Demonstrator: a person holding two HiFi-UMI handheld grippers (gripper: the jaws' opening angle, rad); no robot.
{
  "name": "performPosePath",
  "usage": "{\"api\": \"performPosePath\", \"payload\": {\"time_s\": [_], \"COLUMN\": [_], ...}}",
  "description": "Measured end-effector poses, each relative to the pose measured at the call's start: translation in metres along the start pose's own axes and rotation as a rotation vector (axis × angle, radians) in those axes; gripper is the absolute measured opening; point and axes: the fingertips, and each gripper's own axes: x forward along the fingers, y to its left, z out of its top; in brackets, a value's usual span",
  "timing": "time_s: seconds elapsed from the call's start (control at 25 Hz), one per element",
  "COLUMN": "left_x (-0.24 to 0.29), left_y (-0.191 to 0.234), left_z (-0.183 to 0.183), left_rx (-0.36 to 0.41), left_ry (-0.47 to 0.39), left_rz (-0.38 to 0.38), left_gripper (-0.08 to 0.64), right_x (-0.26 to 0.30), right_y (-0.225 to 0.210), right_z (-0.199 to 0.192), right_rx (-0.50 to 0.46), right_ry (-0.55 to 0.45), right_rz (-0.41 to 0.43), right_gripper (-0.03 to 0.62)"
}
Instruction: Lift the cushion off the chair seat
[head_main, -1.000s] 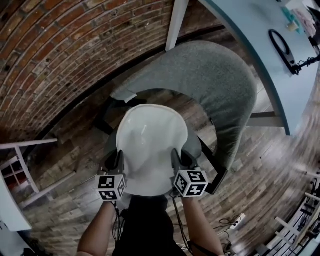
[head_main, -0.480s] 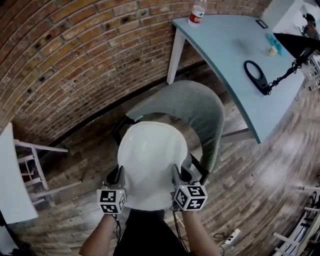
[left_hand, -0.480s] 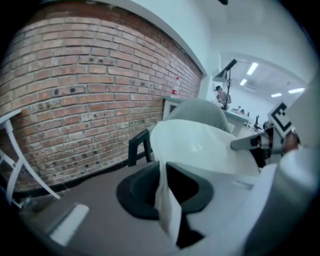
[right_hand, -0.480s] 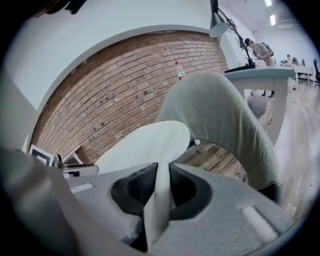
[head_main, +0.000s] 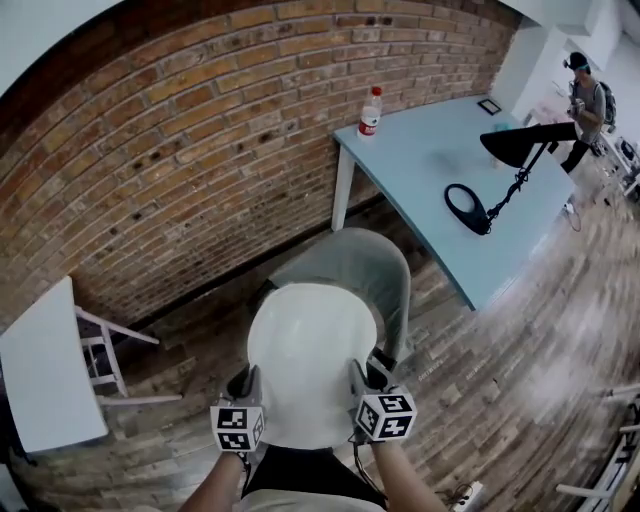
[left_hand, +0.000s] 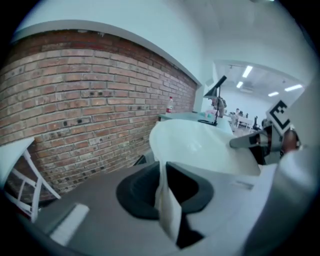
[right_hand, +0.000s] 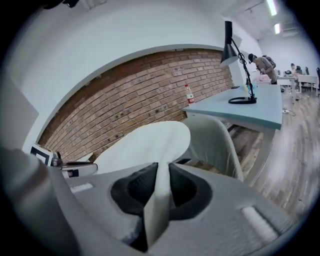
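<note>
With my left gripper (head_main: 246, 388) and right gripper (head_main: 362, 380) each pinching the cushion (head_main: 312, 355) rim between its jaws, I raise both evenly so it clears the chair (head_main: 372, 268) beneath them.

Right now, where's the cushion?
Head view, bottom centre: the cushion is held above the grey chair, its near edge pinched by the left hand-held gripper and right hand-held gripper.

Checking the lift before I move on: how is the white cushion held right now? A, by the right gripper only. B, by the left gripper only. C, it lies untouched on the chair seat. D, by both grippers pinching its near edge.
D: the left gripper and the right gripper each clamp a fold of the cushion at its near edge.
</note>
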Motion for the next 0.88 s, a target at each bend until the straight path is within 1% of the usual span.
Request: {"api": "performPosePath", "payload": {"time_s": [0.08, 0.16, 0.36, 0.6, 0.88], "left_x": [-0.016, -0.031, -0.064, -0.093, -0.107], "left_y": [-0.005, -0.007, -0.011, -0.013, -0.014], "left_z": [0.016, 0.032, 0.072, 0.093, 0.106], "left_rx": [0.016, 0.01, 0.027, 0.017, 0.021], "left_ry": [-0.013, -0.034, -0.098, -0.142, -0.168], "left_rz": [0.01, 0.018, 0.016, 0.02, 0.022], "left_gripper": [0.034, 0.034, 0.034, 0.034, 0.034], "right_x": [-0.016, -0.029, -0.055, -0.079, -0.091], "right_y": [0.008, 0.015, 0.034, 0.054, 0.062], "right_z": [0.014, 0.026, 0.06, 0.087, 0.096], "right_rx": [-0.011, -0.015, -0.023, -0.048, -0.053], "right_ry": [-0.022, -0.039, -0.083, -0.125, -0.145], "right_rz": [0.012, 0.022, 0.03, 0.038, 0.039], "right_gripper": [0.059, 0.059, 0.058, 0.055, 0.054]}}
